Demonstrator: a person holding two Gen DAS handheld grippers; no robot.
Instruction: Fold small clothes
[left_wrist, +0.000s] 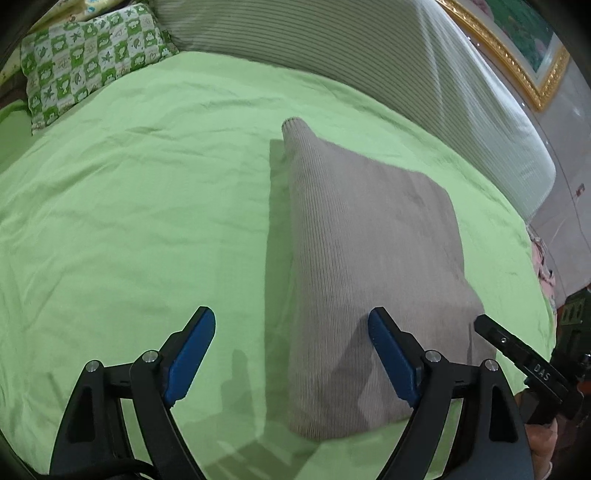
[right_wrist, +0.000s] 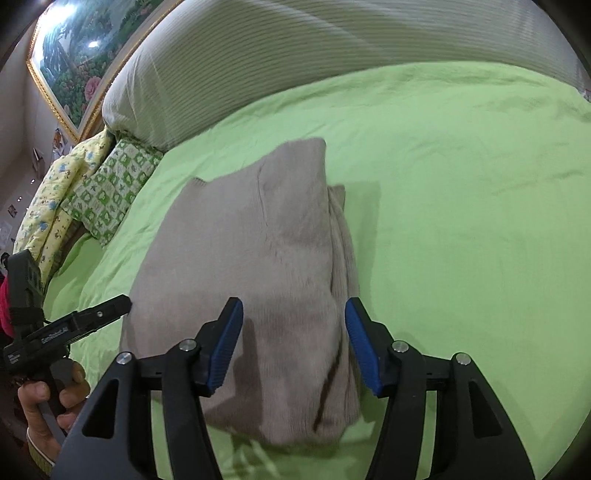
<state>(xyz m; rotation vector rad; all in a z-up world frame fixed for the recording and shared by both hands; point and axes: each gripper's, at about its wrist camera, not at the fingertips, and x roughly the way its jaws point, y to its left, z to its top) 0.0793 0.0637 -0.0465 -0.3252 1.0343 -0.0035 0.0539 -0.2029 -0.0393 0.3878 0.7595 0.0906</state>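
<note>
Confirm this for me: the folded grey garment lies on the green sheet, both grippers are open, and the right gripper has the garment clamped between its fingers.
One thing is wrong: nothing is clamped. In the right wrist view the right gripper is open, its fingers spread apart above the grey garment. The rest holds: the garment lies folded on the green sheet, and the left gripper is open too.

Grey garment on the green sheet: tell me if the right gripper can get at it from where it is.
Probably yes. The right gripper is open just above the grey garment on the green sheet, with nothing between its jaws and the cloth.
</note>
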